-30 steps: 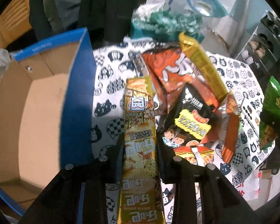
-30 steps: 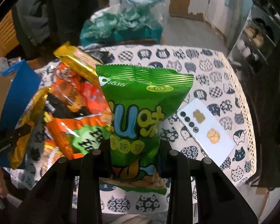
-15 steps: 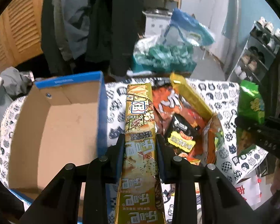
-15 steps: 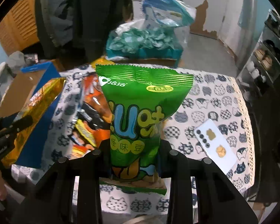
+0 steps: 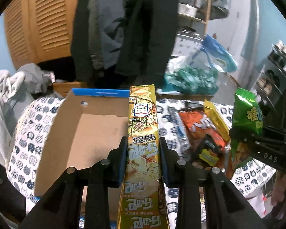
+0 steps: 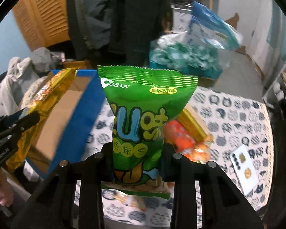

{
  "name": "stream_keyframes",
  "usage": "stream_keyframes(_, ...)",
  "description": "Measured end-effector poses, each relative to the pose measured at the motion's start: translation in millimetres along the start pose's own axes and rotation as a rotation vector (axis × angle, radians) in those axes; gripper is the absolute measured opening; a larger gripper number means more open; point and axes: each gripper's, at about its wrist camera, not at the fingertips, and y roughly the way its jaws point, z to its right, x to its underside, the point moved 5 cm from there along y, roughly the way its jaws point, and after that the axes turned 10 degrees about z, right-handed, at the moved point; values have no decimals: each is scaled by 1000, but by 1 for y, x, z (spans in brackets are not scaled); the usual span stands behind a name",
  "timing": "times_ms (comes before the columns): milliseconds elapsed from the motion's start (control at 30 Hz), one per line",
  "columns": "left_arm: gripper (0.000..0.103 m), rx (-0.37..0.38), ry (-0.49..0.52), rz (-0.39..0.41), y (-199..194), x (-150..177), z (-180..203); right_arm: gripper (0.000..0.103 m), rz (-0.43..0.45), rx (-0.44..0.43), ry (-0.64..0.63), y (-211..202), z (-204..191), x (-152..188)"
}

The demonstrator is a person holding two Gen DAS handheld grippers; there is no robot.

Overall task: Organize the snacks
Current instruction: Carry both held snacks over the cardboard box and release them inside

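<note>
The left gripper (image 5: 143, 158) pinches a long gold pack (image 5: 143, 152) between its fingers (image 5: 122, 164), the pack standing up and away from the camera over the near edge of an open box (image 5: 89, 133). The right gripper (image 6: 137, 164) has its fingers (image 6: 168, 164) clamped on the lower half of a green bag (image 6: 141, 112), held upright above the bench (image 6: 238, 114).

Only the left view looks into the box: bare brown card inside, blue rim, nothing visible in it. It also shows the right gripper from the side at the right edge, with the green bag (image 5: 246, 122) sticking up from it. Only the right view shows a white card (image 6: 244, 164) lying flat near the bench's right edge, well apart from the snacks, and the box's blue outer wall (image 6: 82, 118). There the left gripper (image 6: 11, 131) comes in from the left with the gold pack (image 6: 45, 103) over the box.

A pile (image 5: 206, 133) of loose orange, gold and black packs lies on the bench just right of the box; in the right view the green bag hides most of it. The gold pack's lower end is cut off by the frame. A hand (image 6: 2, 192) shows only partly at the lower left of the right view. The background is blurred.

The bench wears a white cloth printed with cat faces. Behind it sit a clear sack (image 6: 186, 57) of teal-wrapped items, hanging dark coats (image 5: 127, 24), a slatted wooden door (image 5: 42, 19), grey clothes (image 5: 11, 89) at left and shelves (image 5: 276, 72) at right.
</note>
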Motion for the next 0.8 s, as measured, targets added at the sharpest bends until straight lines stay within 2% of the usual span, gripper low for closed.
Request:
stream_keyframes(233,31,-66,-84,-20,7,7,-59,31,-19,-105,-55,23,-67,-22)
stream_keyframes(500,31,-121,-164,-93,26,34,-119,31,-93,-215,-103,64,-142,-25)
stream_keyframes(800,31,-117,-224,-198,55,59,-144,31,-248,-267,-115,123,-183,-10)
